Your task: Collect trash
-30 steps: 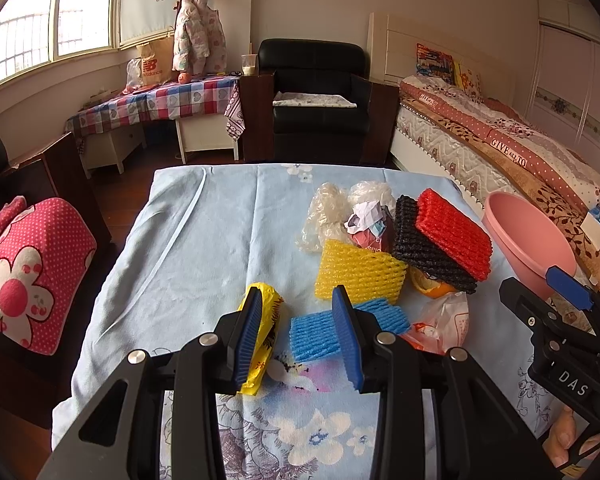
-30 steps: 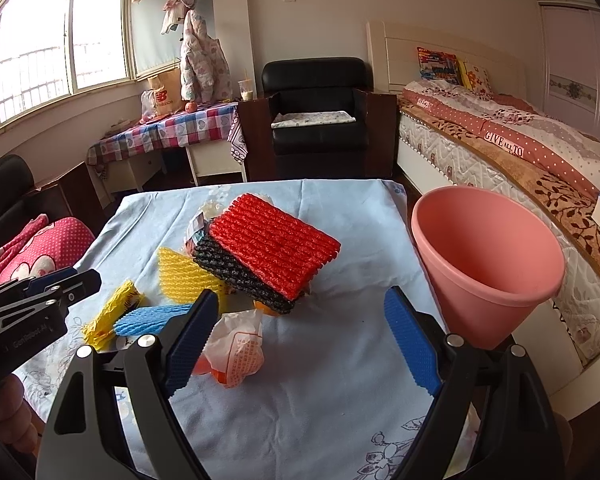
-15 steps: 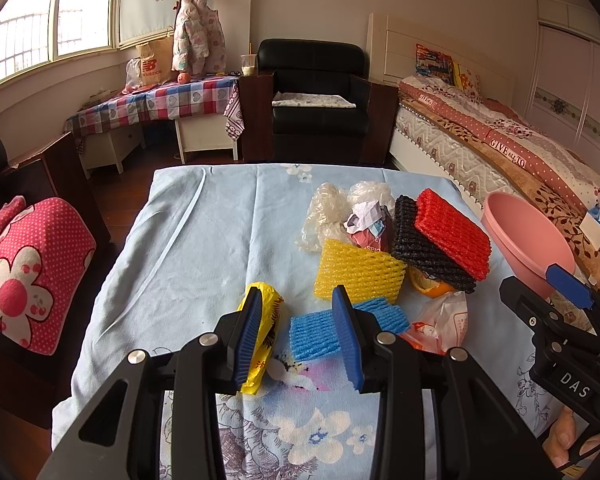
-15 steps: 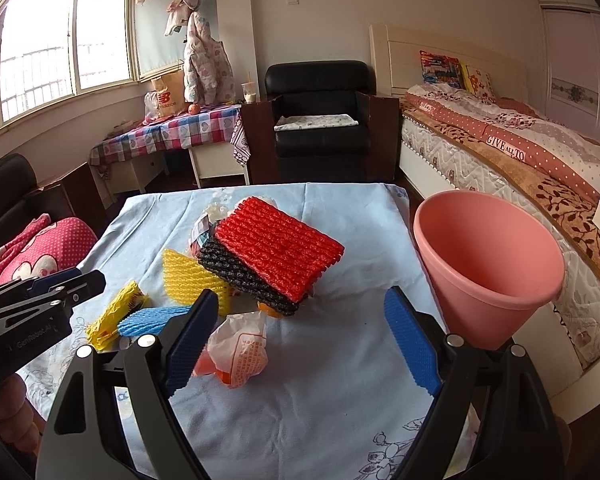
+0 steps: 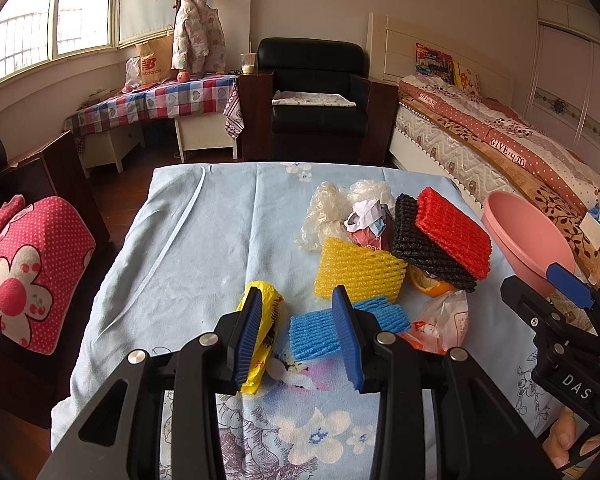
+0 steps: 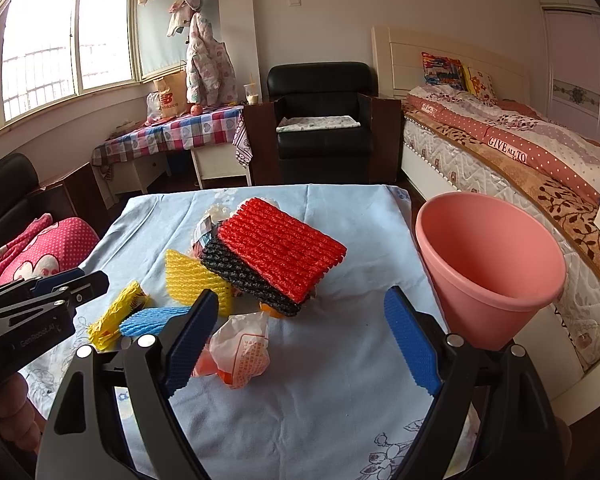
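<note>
A pile of trash lies on the blue flowered tablecloth [image 5: 204,248]: a red foam net [image 5: 454,236] on a black one [image 5: 420,248], a yellow net [image 5: 356,272], a blue net [image 5: 316,332], a yellow wrapper [image 5: 270,316], a white-orange plastic bag [image 6: 244,350], orange peel [image 5: 430,284], crumpled paper [image 5: 368,220] and clear plastic [image 5: 324,212]. My left gripper [image 5: 296,290] hovers open over the gap between wrapper and blue net, holding nothing. My right gripper [image 6: 300,292] stands wide open above the bag, empty. A pink bin [image 6: 488,264] stands at the table's right edge.
A bed [image 6: 520,152] runs along the right, close behind the bin. A black armchair [image 5: 316,96] and a checked side table [image 5: 160,100] stand beyond the far edge. A pink dotted cushion [image 5: 24,276] sits left of the table. A hand [image 6: 12,412] holds the left gripper.
</note>
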Demonstrator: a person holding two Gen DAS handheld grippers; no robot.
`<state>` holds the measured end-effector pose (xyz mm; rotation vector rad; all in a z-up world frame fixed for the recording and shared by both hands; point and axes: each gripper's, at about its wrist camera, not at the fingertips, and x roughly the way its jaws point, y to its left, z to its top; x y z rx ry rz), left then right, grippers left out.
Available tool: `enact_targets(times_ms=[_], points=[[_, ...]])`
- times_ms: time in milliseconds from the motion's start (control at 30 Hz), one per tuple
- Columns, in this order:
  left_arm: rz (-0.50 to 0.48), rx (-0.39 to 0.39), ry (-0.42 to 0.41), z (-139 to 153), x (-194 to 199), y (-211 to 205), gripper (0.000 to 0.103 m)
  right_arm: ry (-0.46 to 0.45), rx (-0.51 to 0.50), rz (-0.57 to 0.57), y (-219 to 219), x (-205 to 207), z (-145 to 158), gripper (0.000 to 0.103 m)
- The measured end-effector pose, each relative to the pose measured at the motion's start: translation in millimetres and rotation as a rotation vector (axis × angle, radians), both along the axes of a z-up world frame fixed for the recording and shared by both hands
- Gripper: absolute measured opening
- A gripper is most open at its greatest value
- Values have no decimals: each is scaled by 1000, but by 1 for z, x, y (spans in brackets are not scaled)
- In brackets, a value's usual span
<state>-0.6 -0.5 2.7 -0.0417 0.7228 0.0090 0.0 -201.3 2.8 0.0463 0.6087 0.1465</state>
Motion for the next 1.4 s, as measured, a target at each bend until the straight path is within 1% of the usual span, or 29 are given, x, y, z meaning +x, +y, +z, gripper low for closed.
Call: enact_targets(times_ms=[333,500,667,700,733,867,1033,1200,1367,1400], points=[[2,-7,-18,1,-4,3,36,-12,3,26,4,-3,0,85],[11,-48,-20,-5,-3,21,36,-15,0,44,4,-2,-3,85],[10,-108,11,-14,-6,40,36,-13,9,59,4,-1,-6,85],[12,-111,14,-16,-8,43,36,-13,11,62,3,-1,-6,82],[13,-111,15,-17,-11,45,36,-12,13,66,3,-1,-7,79],[-2,-96,36,-25,-12,45,36,1,30,75,1,2,-11,77],[-7,-78,81,-37,3,39,36,3,39,93,-1,6,-13,73],[1,-52,121,-48,17,38,36,-7,39,127,-3,12,-7,72],[-7,-34,163,-59,27,38,36,-23,8,176,-3,25,3,72],[-9,-35,168,-61,28,39,32,-22,4,183,-3,28,4,72]])
